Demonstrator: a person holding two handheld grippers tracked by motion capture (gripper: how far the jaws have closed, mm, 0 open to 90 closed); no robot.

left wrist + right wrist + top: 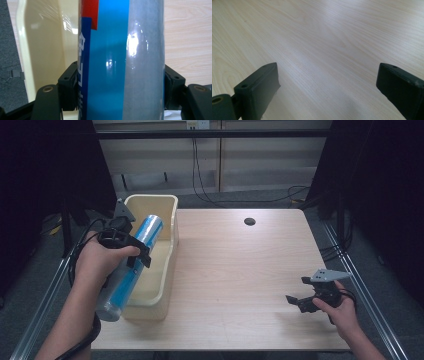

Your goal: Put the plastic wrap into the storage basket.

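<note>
Pale wood-grain table (240, 270) fills the middle of the room, with dark curtains at either side and cables trailing behind it; a cream plastic bin (167, 265) sits along its left edge and serves as the landmark. Over that bin's left rim the left gripper (134, 251) is clamped around a long blue and silver canister (131, 265), which lies slanted lengthwise above the bin, its near end jutting past the bin's front corner; the left gripper view shows both jaws pressed against the canister's (120, 60) sides. Well to the right of the bin, the right gripper (300, 292) hovers low over bare tabletop, jaws spread wide and holding nothing. The step in hand looks like carrying the canister at the bin; if it is going in, the next move calls for lowering it level inside the walls before letting go.
</note>
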